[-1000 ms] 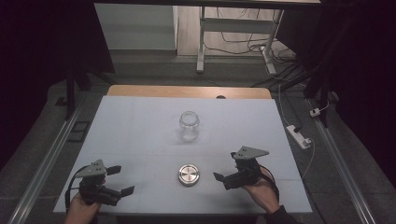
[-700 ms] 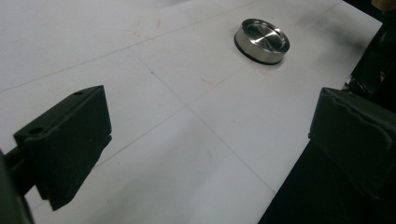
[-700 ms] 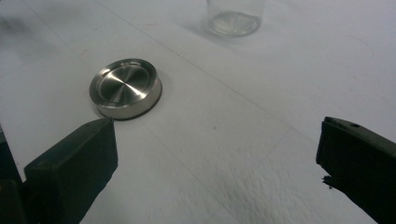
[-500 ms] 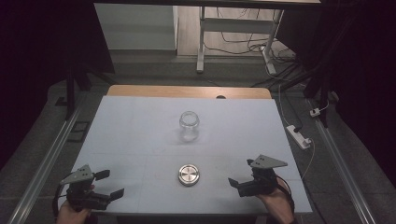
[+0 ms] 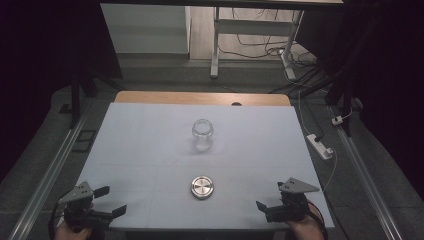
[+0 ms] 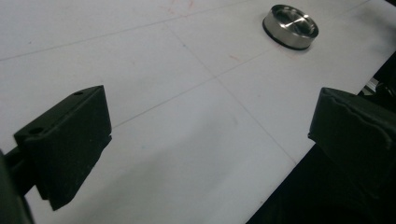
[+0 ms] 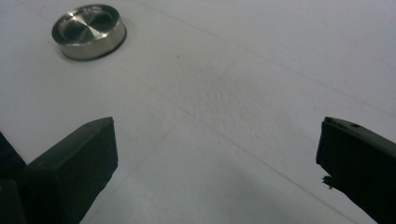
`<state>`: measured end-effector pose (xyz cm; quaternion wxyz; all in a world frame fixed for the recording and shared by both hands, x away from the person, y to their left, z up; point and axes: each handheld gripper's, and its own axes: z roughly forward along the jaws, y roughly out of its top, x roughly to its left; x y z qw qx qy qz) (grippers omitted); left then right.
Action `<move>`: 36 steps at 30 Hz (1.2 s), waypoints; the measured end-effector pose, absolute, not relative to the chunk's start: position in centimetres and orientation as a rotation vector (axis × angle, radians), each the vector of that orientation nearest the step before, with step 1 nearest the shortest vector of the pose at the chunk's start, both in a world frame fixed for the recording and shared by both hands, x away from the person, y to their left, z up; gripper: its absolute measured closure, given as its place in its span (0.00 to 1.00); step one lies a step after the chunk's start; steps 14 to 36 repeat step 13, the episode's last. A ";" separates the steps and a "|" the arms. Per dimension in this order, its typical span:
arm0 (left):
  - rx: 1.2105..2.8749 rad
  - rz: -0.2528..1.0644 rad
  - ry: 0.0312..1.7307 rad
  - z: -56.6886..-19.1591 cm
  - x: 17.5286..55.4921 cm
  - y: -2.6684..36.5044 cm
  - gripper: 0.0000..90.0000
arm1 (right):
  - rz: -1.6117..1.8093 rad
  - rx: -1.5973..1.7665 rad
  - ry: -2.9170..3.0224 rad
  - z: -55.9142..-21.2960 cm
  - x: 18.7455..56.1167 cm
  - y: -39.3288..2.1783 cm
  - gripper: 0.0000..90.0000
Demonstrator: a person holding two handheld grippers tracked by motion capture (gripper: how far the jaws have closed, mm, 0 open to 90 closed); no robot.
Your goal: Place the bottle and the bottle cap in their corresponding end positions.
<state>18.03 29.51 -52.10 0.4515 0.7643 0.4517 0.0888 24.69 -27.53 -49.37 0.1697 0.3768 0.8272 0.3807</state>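
You are holding both tongs, left (image 5: 111,201) and right (image 5: 263,209), spread apart and empty at the table's (image 5: 150,130) near edge. The metal lid (image 5: 203,187) is lying between them, the glass jar (image 5: 202,135) standing beyond. Next, probably: reaching for the lid.

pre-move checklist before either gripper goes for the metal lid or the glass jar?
1. Left gripper open, nothing between its jaws: ok.
2. Right gripper open, holding nothing: ok.
3. Round silver metal lid lies flat on the white table, apart from both grippers: ok.
4. Clear glass jar upright, mouth uncovered: ok.
5. Path between lid and jar free of other things: ok.
6. Lid's threaded side facing down: cannot tell.
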 end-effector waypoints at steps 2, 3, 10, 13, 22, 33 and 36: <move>1.887 0.232 1.118 -52.1 17.9 29.6 0.00 | 1.071 1.087 2.347 -49.5 24.4 -27.8 0.00; 1.888 0.230 1.121 -52.1 17.8 29.6 0.00 | 1.066 1.093 2.350 -49.6 24.3 -28.0 0.00; 1.915 0.242 1.166 -52.2 17.4 29.6 0.00 | 1.036 1.136 2.351 -49.6 23.5 -28.6 0.00; 1.924 0.234 1.164 -52.1 17.6 29.5 0.00 | 1.043 1.149 2.350 -49.7 23.6 -28.8 0.00; 1.924 0.234 1.164 -52.1 17.6 29.5 0.00 | 1.043 1.149 2.350 -49.7 23.6 -28.8 0.00; 1.924 0.234 1.164 -52.1 17.6 29.5 0.00 | 1.043 1.149 2.350 -49.7 23.6 -28.8 0.00; 1.924 0.234 1.164 -52.1 17.6 29.5 0.00 | 1.043 1.149 2.350 -49.7 23.6 -28.8 0.00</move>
